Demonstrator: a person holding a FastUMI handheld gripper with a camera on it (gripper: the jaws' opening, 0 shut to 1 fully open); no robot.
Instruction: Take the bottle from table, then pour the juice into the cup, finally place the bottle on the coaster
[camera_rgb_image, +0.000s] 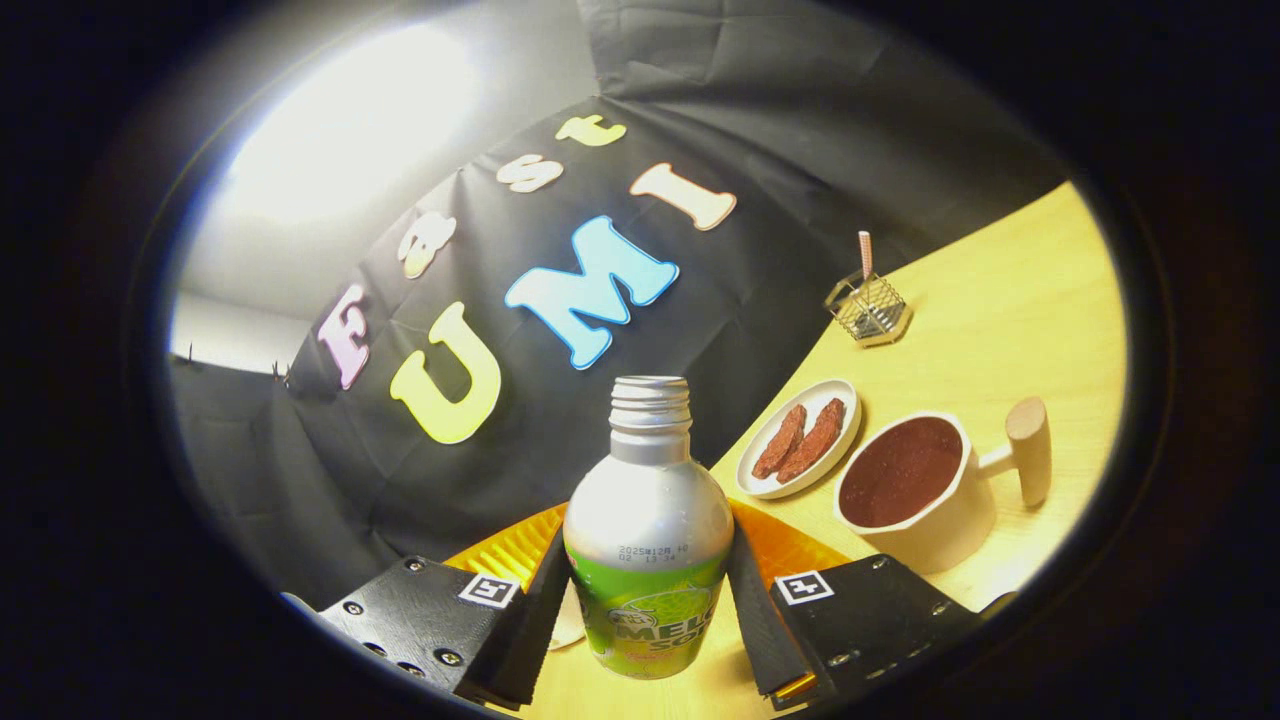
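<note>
Your gripper (648, 610) is closed on the bottle (648, 540), with both black fingers (540, 610) pressed against its sides, one on each flank of the green label. The bottle stands upright between the fingers, its silver shoulder and threaded neck rising ahead of you; the cap is off and the mouth is open. Directly behind the bottle, just past the fingers, you can see an orange ribbed coaster (510, 550) lying on the table (1030, 330); whether the bottle's base touches it or the table cannot be told. Ahead and to the right of your right finger sits a cream cup (925, 500) with a knob-like wooden handle pointing away to the right; it holds dark reddish liquid. Just beyond the cup, to its left, is a small white oval plate (800, 440) carrying two brown sticks of food. Further on, well beyond the plate, a little wire basket (868, 308) holds a striped straw standing upright.
</note>
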